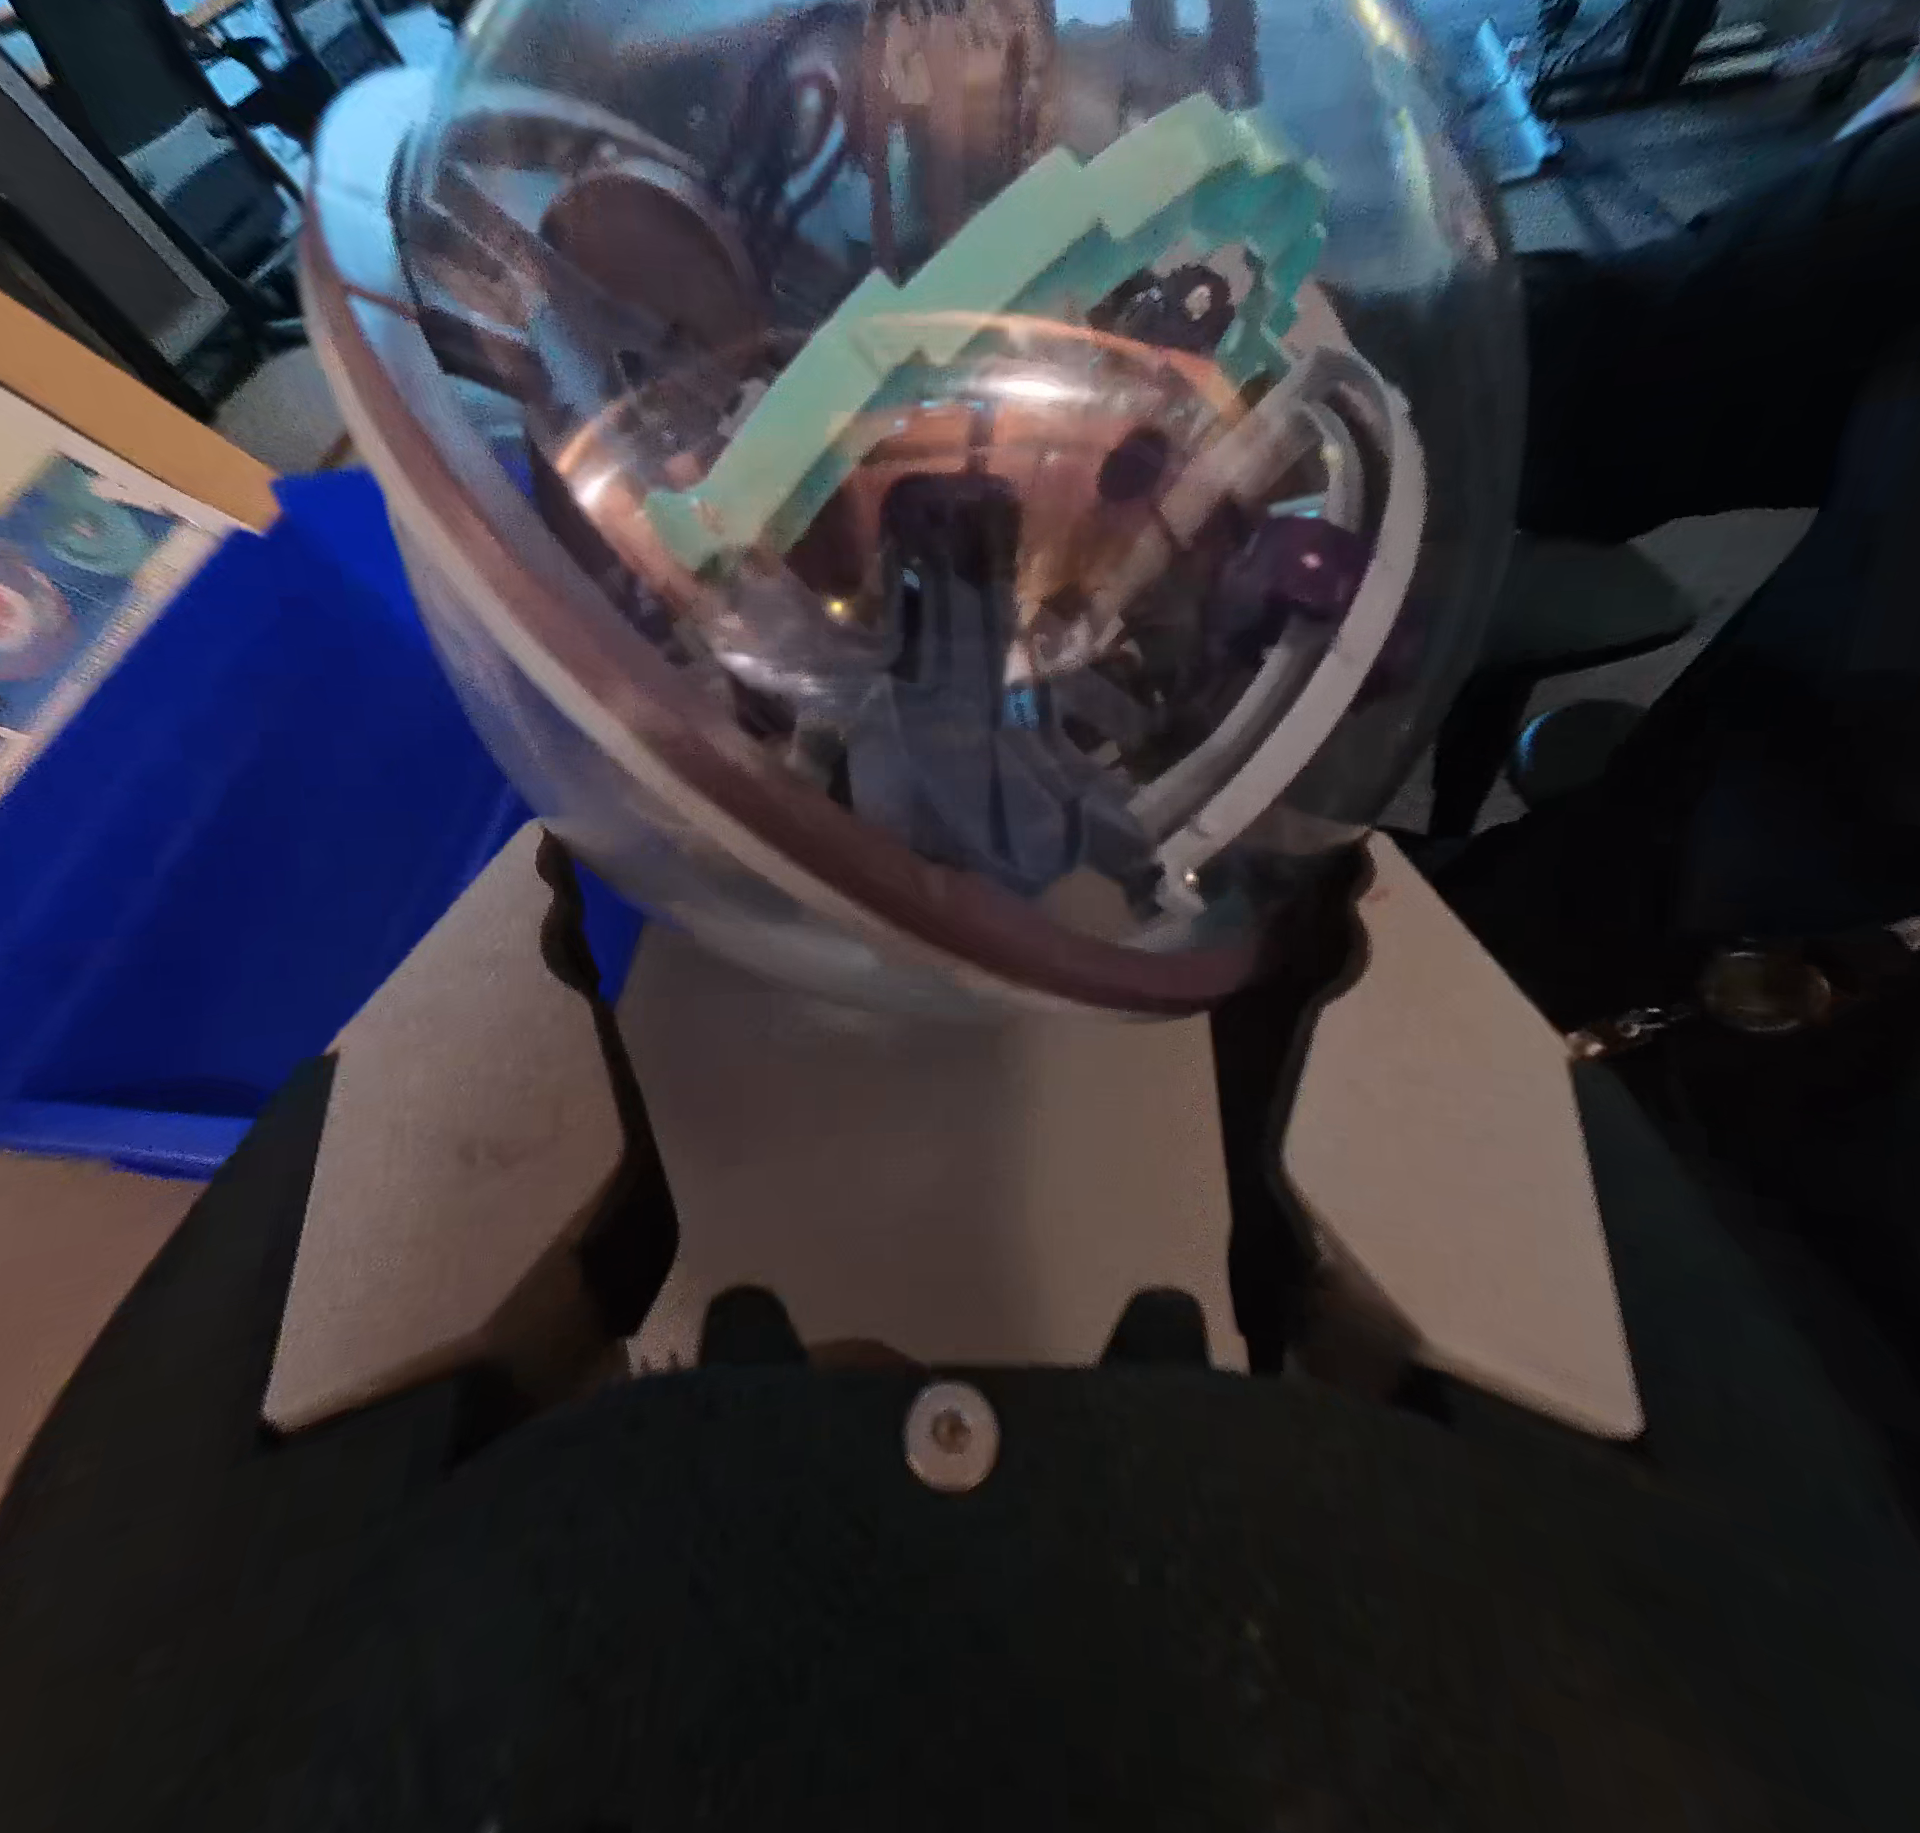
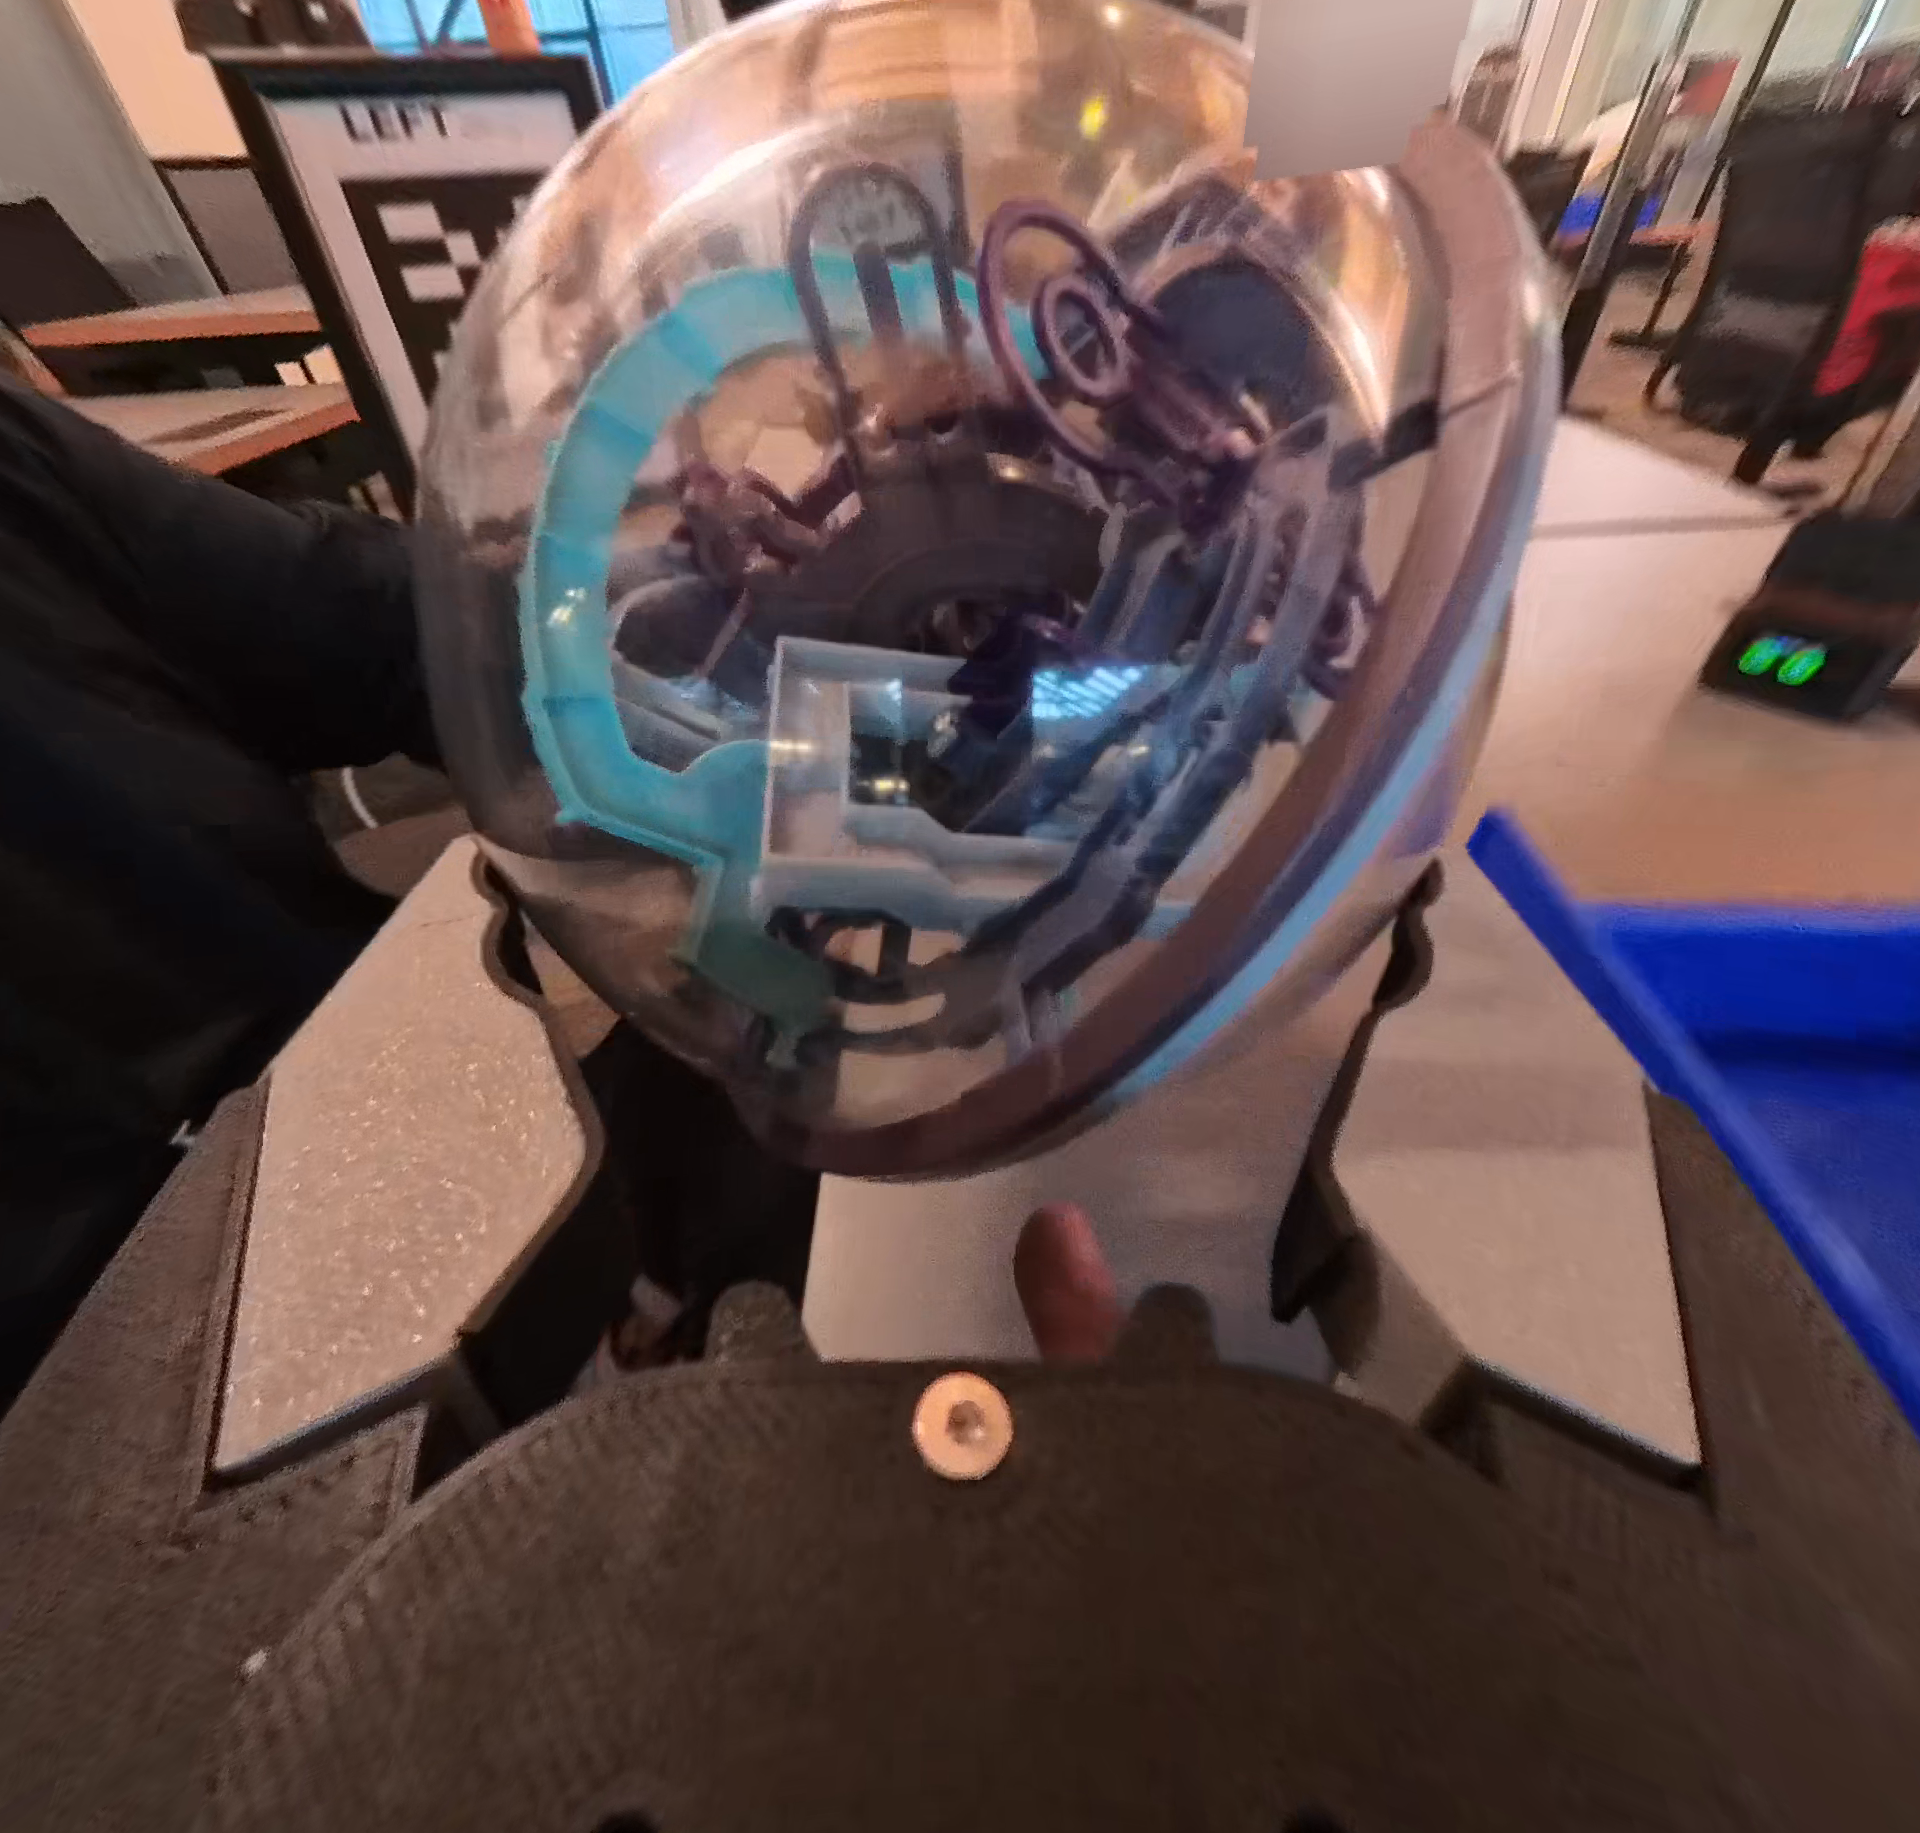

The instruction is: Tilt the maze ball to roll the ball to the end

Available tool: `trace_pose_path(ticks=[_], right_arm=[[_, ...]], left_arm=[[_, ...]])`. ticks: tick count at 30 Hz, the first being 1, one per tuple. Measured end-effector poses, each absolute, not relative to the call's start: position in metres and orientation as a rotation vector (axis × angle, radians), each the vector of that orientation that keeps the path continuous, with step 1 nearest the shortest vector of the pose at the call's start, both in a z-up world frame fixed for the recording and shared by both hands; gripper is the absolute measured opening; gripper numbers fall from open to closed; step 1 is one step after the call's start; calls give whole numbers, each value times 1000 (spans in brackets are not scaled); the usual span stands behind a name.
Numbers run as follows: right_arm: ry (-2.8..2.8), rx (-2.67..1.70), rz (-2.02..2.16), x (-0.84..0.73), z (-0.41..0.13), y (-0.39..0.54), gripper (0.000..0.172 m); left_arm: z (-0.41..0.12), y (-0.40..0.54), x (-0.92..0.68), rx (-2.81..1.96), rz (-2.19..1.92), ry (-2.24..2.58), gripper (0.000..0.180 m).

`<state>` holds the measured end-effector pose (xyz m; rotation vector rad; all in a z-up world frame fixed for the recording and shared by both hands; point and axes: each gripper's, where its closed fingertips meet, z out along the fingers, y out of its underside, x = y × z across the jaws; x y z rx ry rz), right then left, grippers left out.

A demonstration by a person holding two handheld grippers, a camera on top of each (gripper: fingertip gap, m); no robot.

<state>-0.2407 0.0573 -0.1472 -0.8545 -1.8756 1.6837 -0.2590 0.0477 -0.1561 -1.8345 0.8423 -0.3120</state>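
Note:
The maze ball (image 1: 914,453) is a clear plastic sphere with a dark seam band and green, purple and grey tracks inside. It fills the left wrist view and sits tilted between the tips of my left gripper (image 1: 951,910), whose fingers (image 1: 566,910) press on its lower sides. In the right wrist view the maze ball (image 2: 987,578) shows a turquoise ring track and a pale blue channel. My right gripper (image 2: 956,921) grips it the same way, with its fingers (image 2: 1408,931) against the shell. I cannot pick out the small rolling ball for certain.
A blue bin (image 1: 208,796) lies low left in the left wrist view and at the right in the right wrist view (image 2: 1766,1004). A person's dark sleeve (image 2: 156,692) is close on the left. A black box with green lights (image 2: 1797,656) stands on the floor.

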Motion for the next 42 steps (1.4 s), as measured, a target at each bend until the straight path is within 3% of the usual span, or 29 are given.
trace_pose_path(ticks=[1, 8, 13, 42], right_arm=[[-1851, -823, 1676, -242, -132, 58, 158], [-1725, -574, 1590, -236, -38, 55, 157], [-1709, -501, 1623, -224, -3, 49, 157], [-1674, -266, 1509, -192, 70, 16, 157]], left_arm=[[-146, 49, -261, -1842, -274, 860, 138], [-96, 59, -263, -1881, -1, 930, 137], [-59, 56, -250, -1801, 23, 897, 136], [18, 33, -229, -1680, 290, 951, 136]])
